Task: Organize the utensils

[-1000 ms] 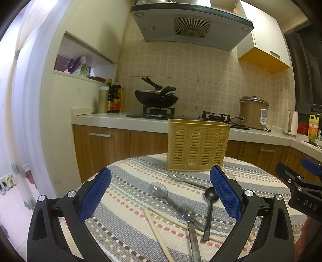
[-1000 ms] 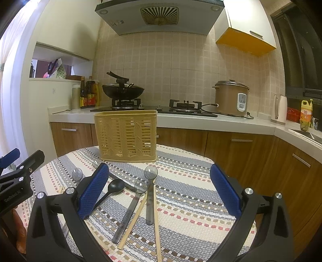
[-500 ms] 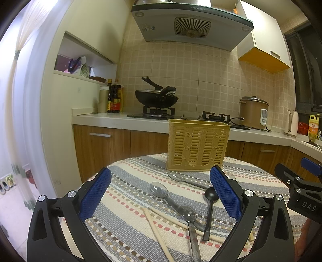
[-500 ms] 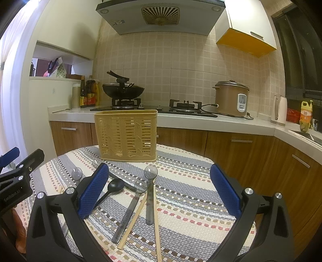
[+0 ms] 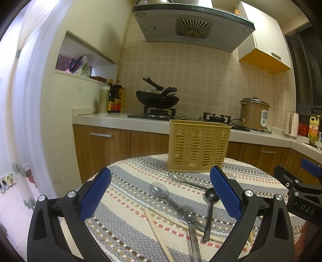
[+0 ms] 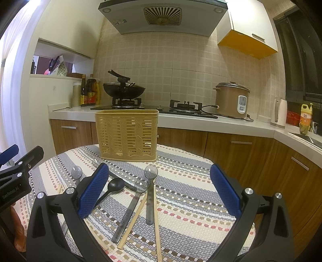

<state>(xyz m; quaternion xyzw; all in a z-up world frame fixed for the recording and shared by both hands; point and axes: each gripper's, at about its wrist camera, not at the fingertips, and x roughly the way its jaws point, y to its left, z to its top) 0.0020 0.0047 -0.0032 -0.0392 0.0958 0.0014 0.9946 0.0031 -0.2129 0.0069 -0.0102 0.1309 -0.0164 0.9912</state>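
Behind my working spot: a black wok (image 6: 123, 89) sits on the left burner of the gas hob (image 6: 153, 106), long handle tilted up. Range hood (image 6: 163, 14) overhangs it. Left of the hob, sauce bottles (image 6: 89, 93) stand beside a pale canister (image 6: 76, 94). To the right I see a brown rice cooker (image 6: 231, 99), plugged in, then a white kettle (image 6: 278, 112) and a yellow bottle (image 6: 305, 119) near the sink. Wood-fronted cabinets (image 6: 237, 147) run below.

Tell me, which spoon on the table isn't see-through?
The black spoon, lying between the clear ones near the right gripper's left blue finger. It is solid black from bowl to handle; every other spoon is transparent grey plastic.
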